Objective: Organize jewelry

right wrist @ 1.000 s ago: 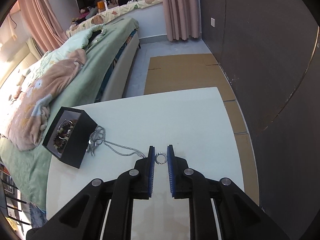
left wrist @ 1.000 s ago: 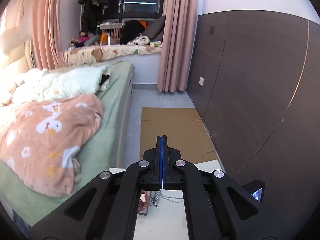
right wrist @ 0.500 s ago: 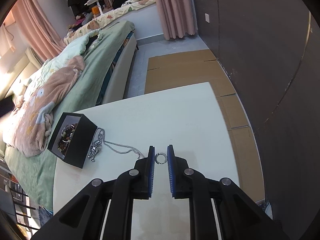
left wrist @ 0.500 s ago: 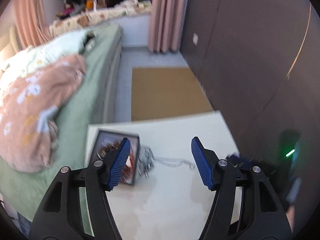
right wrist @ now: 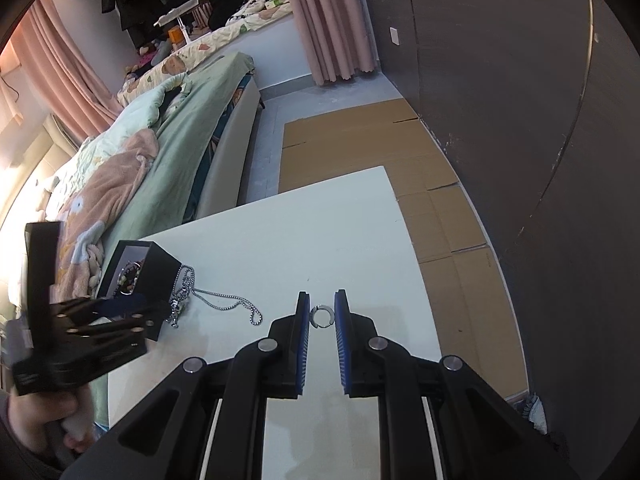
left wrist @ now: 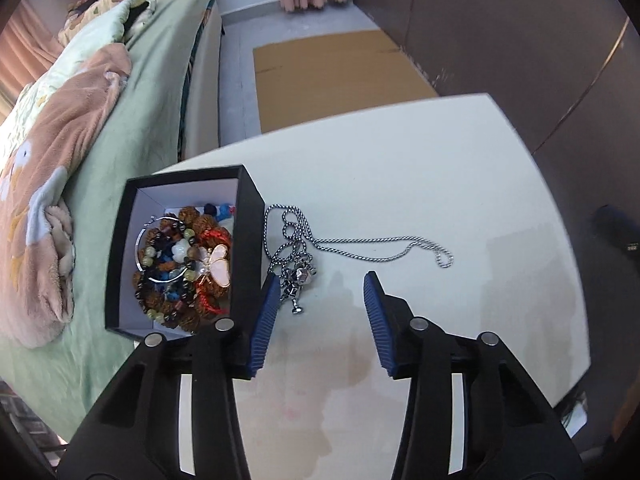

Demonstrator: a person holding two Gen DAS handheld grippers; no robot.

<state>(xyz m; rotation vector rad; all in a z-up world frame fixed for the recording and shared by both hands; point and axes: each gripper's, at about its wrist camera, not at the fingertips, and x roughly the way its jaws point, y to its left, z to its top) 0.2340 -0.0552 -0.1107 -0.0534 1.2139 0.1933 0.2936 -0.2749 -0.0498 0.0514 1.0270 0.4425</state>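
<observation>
A black jewelry box (left wrist: 248, 216) full of beaded bracelets and a butterfly brooch sits at the left of the white table (left wrist: 400, 160). A silver chain necklace (left wrist: 360, 242) with a pendant lies right beside the box. My left gripper (left wrist: 320, 280) is open, low over the table, its jaws on either side of the pendant. In the right wrist view the box (right wrist: 160, 260) and necklace (right wrist: 224, 300) lie at the left. My right gripper (right wrist: 321, 300) is shut on a small silver ring (right wrist: 321, 316), held above the table.
A bed with a green sheet and pink blanket (left wrist: 60, 160) runs along the table's left side. Flat cardboard (right wrist: 360, 140) covers the floor beyond the table. A dark panelled wall (right wrist: 520, 120) stands on the right. The left gripper's body (right wrist: 80, 336) shows at the left.
My left gripper opened and tipped down toward the table, coming close to the necklace pendant beside the box. My right gripper rose a little, still holding the ring.
</observation>
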